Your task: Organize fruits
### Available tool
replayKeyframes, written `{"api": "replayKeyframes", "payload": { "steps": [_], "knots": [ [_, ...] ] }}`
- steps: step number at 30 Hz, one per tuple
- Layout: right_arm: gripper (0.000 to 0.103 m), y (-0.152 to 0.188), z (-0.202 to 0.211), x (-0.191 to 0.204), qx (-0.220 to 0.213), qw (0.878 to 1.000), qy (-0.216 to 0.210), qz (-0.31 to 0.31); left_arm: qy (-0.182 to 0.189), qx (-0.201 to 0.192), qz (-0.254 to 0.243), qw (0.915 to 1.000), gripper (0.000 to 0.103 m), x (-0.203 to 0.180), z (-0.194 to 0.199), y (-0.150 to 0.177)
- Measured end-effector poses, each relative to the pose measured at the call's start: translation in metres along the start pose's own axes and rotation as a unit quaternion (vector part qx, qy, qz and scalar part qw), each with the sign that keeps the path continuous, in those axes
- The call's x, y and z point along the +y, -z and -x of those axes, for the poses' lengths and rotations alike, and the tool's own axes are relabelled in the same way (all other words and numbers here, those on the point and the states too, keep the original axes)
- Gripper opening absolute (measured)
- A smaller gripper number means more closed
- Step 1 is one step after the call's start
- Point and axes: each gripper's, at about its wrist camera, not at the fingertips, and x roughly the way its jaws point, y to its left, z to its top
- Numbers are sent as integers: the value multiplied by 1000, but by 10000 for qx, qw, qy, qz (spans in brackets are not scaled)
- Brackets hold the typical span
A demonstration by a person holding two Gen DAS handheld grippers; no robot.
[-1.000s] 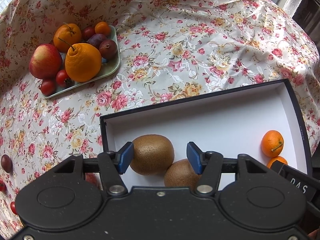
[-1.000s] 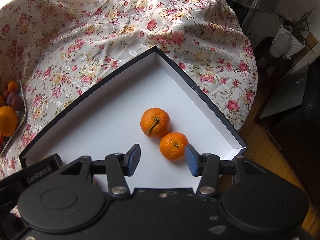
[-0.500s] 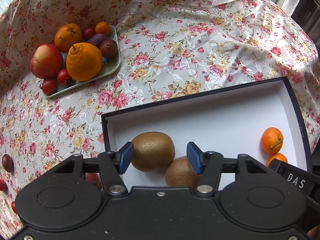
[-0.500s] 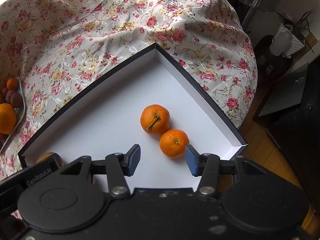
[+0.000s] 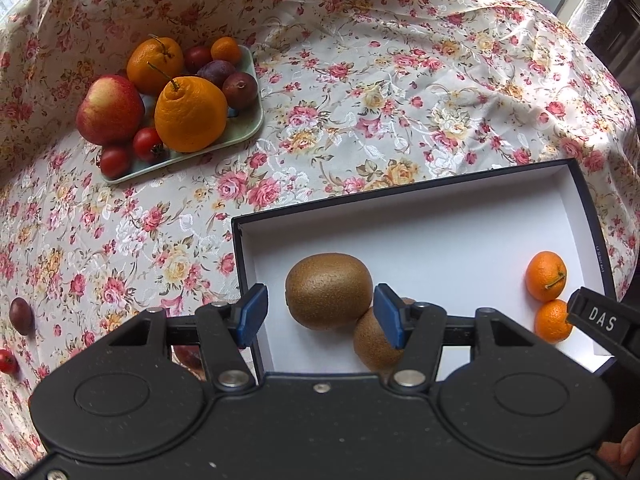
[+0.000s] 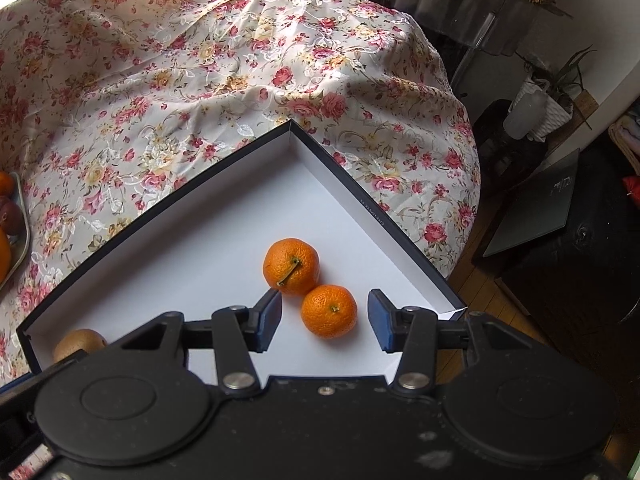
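Mandarins near box corner, white floor leftward bare

Pink-and-yellow floral tablecloth; white-lined, dark-edged box, brown kiwis, orange mandarins; pale green tray

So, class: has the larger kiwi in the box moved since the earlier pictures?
No. The larger kiwi lies in the same place relative to the box's left wall and touches the smaller kiwi as before; only the camera shifted.
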Motion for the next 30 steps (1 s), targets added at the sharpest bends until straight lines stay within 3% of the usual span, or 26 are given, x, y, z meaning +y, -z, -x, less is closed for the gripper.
{"api": "replayKeyframes", "payload": {
  "steps": [4,11,23,30],
  "knots": [
    [46,0,6,5,13,9998,87,-151,-15,-21,37,10000,62,9,4,1],
    [28,2,11,24,412,9985,-322,-180,-142,-72,121,9998,62,37,14,4],
    [24,14,34,85,690,9897,-1229,256,-386,-256,682,9966,62,116,34,10],
    [26,23,55,124,474,9870,-1488,392,-567,-314,1095,9919,62,172,40,14]
  ]
}}
